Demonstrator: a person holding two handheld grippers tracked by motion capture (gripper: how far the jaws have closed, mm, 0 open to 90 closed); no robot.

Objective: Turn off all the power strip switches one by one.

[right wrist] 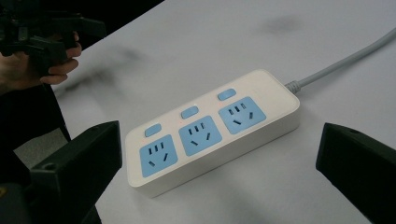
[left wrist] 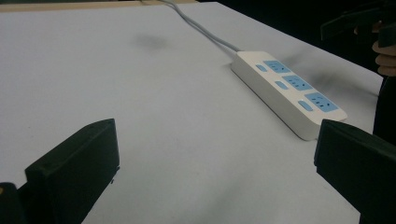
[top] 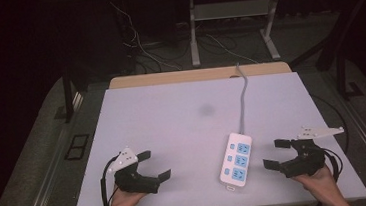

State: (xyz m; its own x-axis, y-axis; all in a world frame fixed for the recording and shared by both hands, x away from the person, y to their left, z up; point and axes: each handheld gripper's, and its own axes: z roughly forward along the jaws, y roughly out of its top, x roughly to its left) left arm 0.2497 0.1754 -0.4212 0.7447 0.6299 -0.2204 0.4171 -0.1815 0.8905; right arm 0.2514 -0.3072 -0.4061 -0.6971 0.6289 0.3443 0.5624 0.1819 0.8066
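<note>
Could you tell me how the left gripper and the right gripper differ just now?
The left gripper sits far from the power strip; the right gripper sits close beside it. The left gripper's jaws point right, the right gripper's point left. Both are open, empty, and over the white table.

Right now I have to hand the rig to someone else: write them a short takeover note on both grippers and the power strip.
Left gripper: open, holding nothing, near the table's front left edge, well clear of the power strip.
Right gripper: open, holding nothing, just right of the strip and not touching it; in the right gripper view the strip lies between its jaws, farther off.
Power strip: flat on the table, front right of centre, three blue sockets up, nothing plugged in; its grey cable runs off the far edge.
Done: nothing visibly handled.
Left: probably gripping the strip, the right gripper being nearest.
</note>
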